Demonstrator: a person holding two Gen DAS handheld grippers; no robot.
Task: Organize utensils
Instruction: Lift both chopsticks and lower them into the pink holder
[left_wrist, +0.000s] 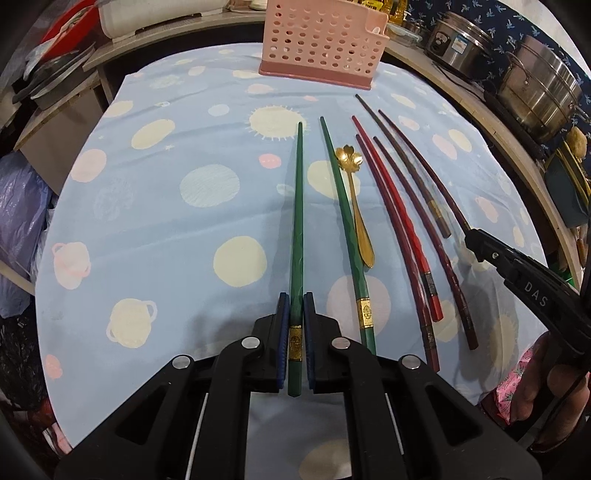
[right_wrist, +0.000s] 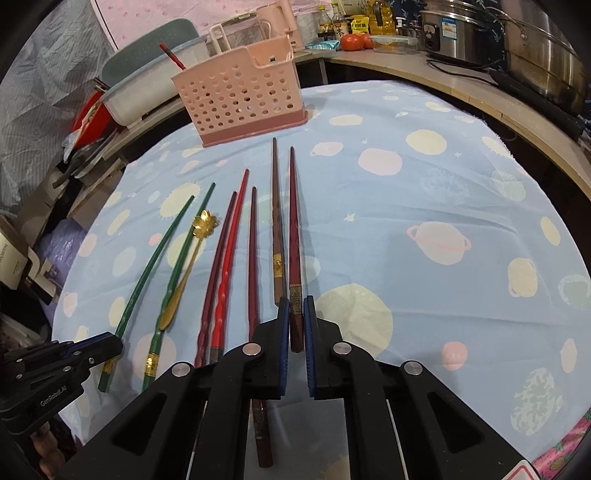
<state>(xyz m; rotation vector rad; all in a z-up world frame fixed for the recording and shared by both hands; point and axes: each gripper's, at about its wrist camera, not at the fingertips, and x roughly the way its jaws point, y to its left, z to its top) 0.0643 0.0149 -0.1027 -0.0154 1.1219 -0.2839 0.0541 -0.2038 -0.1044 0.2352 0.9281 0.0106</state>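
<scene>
Several chopsticks lie side by side on the blue tablecloth (left_wrist: 166, 221). My left gripper (left_wrist: 296, 301) is shut on the leftmost green chopstick (left_wrist: 298, 206) near its gold-banded end; that chopstick also shows in the right wrist view (right_wrist: 147, 280). A second green chopstick (left_wrist: 345, 229) lies beside it with a gold flower-shaped spoon (left_wrist: 354, 206) against it. My right gripper (right_wrist: 296, 306) is shut on the rightmost dark red chopstick (right_wrist: 294, 229) near its thick end. Red and dark red chopsticks (right_wrist: 225, 273) lie between. A pink perforated utensil basket (left_wrist: 321, 40) stands at the table's far edge.
Steel pots (left_wrist: 532, 92) and a rice cooker (right_wrist: 454, 33) stand on the counter at the right. A basin (right_wrist: 155, 85), a kettle, bottles and tomatoes are behind the basket. Clutter and bags sit off the table's left edge.
</scene>
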